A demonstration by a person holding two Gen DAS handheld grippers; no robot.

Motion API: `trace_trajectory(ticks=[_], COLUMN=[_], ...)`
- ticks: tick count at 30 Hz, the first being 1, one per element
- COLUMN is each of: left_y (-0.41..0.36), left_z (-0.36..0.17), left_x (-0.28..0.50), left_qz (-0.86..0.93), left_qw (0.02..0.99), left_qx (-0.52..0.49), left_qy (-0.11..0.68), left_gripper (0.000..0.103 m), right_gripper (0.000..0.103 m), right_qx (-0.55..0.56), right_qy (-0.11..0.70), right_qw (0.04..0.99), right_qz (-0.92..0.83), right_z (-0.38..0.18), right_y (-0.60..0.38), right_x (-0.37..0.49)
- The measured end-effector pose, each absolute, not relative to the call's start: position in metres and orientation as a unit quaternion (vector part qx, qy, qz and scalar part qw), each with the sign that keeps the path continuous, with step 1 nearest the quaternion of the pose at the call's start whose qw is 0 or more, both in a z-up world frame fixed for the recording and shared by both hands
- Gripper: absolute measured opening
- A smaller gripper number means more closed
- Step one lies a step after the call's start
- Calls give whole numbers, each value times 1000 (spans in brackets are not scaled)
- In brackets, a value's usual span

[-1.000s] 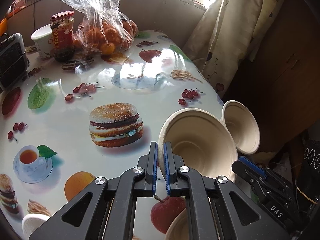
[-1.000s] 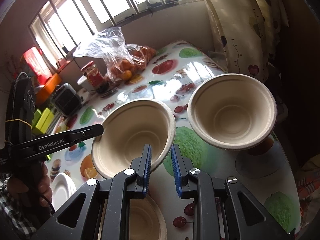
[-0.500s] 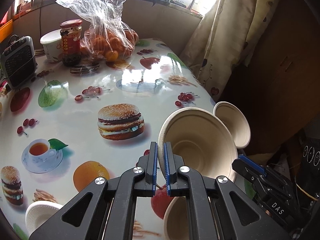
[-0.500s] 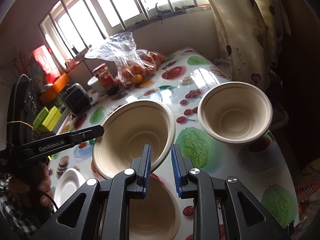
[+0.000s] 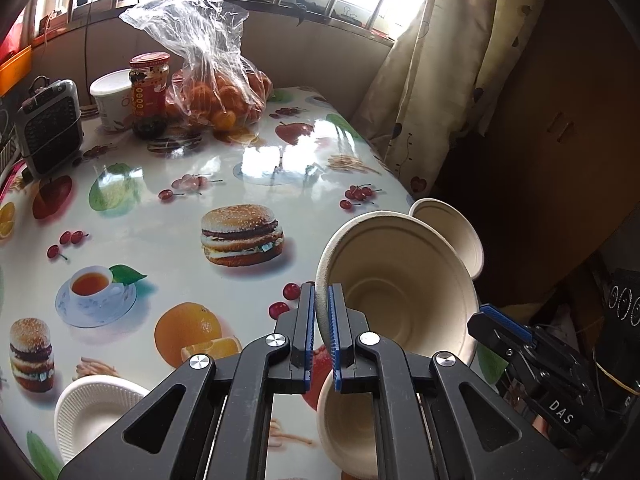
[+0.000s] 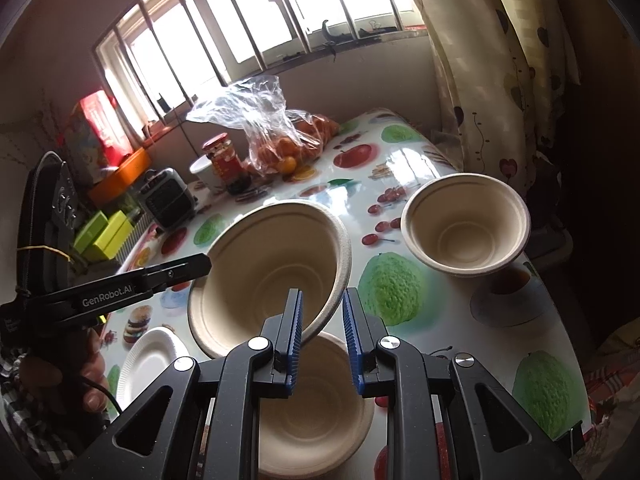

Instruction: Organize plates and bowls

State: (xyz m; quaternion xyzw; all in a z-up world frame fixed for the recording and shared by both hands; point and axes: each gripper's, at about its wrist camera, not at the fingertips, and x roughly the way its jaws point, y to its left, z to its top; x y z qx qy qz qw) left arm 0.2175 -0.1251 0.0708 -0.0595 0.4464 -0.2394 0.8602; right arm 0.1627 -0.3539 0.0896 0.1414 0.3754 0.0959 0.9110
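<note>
Bowl (image 5: 400, 280), beige, tilted above the counter (image 5: 160, 216), pinched at opposite rims by left gripper (image 5: 319, 334) and right gripper (image 6: 320, 332); 2 other bowls sit nearby.

Tablecloth (image 5: 168, 236): glossy white ground, printed with burgers, red cherries, oranges, green fruit, red apples and a teacup. Bowls: plain beige, namely the large bowl (image 5: 400, 280), the smaller bowl (image 6: 466, 226) beyond it, and the bowl (image 6: 316, 408) on the tablecloth below it. Paper plate (image 5: 96, 412): white, ribbed rim. Left gripper (image 5: 319, 336) and right gripper (image 6: 320, 344): black frames, blue ridged pads. Jar (image 5: 149, 92) at the tablecloth's far end: red lid, red and yellow label. Bag (image 5: 212, 76) beside the jar: clear plastic over orange fruit. Curtain (image 5: 436, 80): cream with dark red hearts.
</note>
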Motion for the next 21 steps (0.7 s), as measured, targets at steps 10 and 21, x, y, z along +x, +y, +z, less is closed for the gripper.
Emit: trace_trajectory(ticks=[10, 21], left_y=[-124, -130], left_z=[71, 62], left_x=[198, 181], left_qz=[-248, -259], left_qw=[858, 850], left_qx=[-61, -54], left_qy=[446, 456], left_gripper=[7, 8], right_gripper=[20, 20], right_qx=[142, 148], right_qy=[367, 364], right_qw=[915, 916], right_qz=[93, 84], right_z=[94, 91], right_y=[-356, -360], right_x=[141, 119])
